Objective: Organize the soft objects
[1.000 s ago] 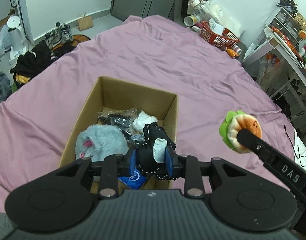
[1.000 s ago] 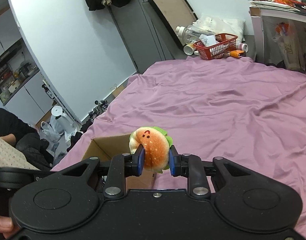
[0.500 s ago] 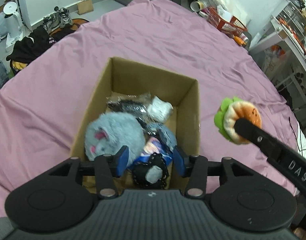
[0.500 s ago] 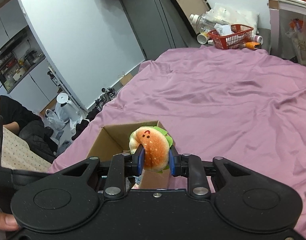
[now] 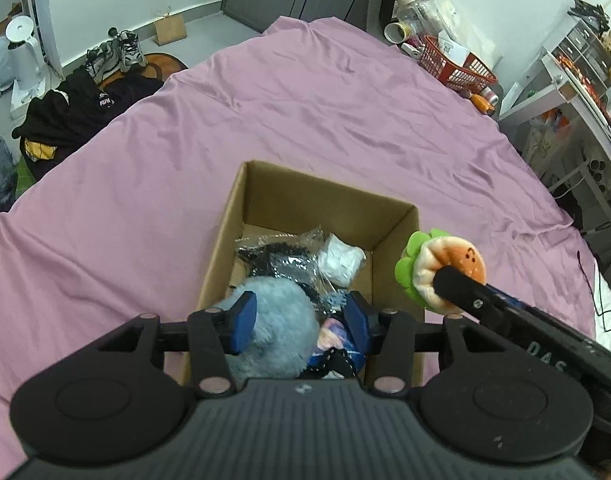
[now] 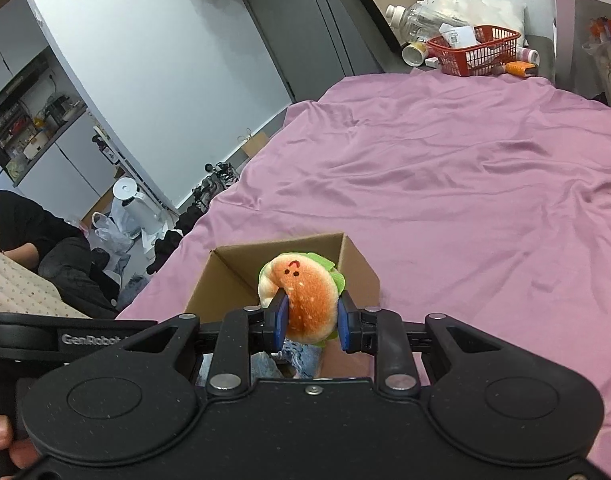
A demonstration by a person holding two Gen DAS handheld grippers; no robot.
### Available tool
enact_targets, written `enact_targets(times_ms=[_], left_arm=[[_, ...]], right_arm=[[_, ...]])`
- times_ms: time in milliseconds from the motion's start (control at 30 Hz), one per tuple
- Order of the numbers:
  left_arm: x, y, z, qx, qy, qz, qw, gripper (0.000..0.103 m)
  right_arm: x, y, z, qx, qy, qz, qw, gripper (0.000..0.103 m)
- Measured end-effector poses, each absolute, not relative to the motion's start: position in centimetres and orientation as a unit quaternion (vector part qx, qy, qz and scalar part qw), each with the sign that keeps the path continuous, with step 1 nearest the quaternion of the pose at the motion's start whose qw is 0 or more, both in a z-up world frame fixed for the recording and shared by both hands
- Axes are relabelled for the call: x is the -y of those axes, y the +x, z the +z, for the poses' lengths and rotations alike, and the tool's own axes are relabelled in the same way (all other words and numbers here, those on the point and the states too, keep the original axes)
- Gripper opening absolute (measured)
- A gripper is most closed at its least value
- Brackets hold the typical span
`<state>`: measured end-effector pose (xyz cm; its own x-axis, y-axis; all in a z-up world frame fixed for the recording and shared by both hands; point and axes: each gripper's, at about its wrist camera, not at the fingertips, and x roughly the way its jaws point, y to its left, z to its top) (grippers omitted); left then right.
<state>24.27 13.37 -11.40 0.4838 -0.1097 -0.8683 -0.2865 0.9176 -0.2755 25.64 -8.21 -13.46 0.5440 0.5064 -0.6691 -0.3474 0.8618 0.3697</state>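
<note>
While the right gripper (image 6: 310, 322) pinches a plush hamburger (image 6: 303, 302) between its blue pads (image 6: 280, 320), the toy sits low in the centre of the right wrist frame, in front of the open cardboard box (image 6: 355, 268). It is a round soft bun, orange on top fading to cream at the edges, speckled with pale seed dots, with two dark dot eyes and a small red curved mouth stitched near its upper part. A frill of green felt lettuce shows behind it at the upper right. The pads press into its sides.

From the left wrist view the same hamburger (image 5: 441, 268) appears at the right of the frame, just outside the box's right wall (image 5: 401, 240), held at the tip of the right gripper's black finger (image 5: 465, 292); the green frill faces the box.

The left gripper (image 5: 297, 318) stands with its blue pads (image 5: 243, 318) spread apart and nothing between them, at the near end of the box. Inside the box, in the lower centre of that frame, lie a fluffy grey-blue plush (image 5: 273, 320), a crinkled clear plastic bag with dark contents (image 5: 281, 258), a white soft bundle (image 5: 341, 260) toward the far right corner, and a small black item with a chain (image 5: 337, 362) at the near edge beside something with a printed pattern (image 5: 329, 334).

The box rests on a wrinkled mauve bedsheet (image 5: 305, 120). At the upper right of both frames stands a red plastic basket (image 6: 473, 50).
</note>
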Motion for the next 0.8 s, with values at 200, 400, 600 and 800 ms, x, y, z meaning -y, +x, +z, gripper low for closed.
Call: enact_targets(times_ms=[200,400,600,800], left_arm=[[-14.9,24.4,-10.9,-0.502,-0.195,0.06,0.841,0.054],[-15.2,24.0,-10.2,-0.496,-0.197,0.063,0.843,0.056],[-14.1,22.9,-8.6,-0.485,-0.187,0.055,0.853,0.067],[-12.5,21.3,-7.1,-0.479,-0.175,0.047,0.859,0.071]], right_arm=[[7.3,25.8,-12.6,-0.384,0.097,0.241,0.886,0.042],[8.1,25.2,-11.9,-0.376,0.101,0.245,0.888,0.042],[9.7,23.5,-11.0,-0.373,0.087,0.234,0.894,0.042],[11.1,22.2,-9.1,-0.373,0.072,0.234,0.895,0.042]])
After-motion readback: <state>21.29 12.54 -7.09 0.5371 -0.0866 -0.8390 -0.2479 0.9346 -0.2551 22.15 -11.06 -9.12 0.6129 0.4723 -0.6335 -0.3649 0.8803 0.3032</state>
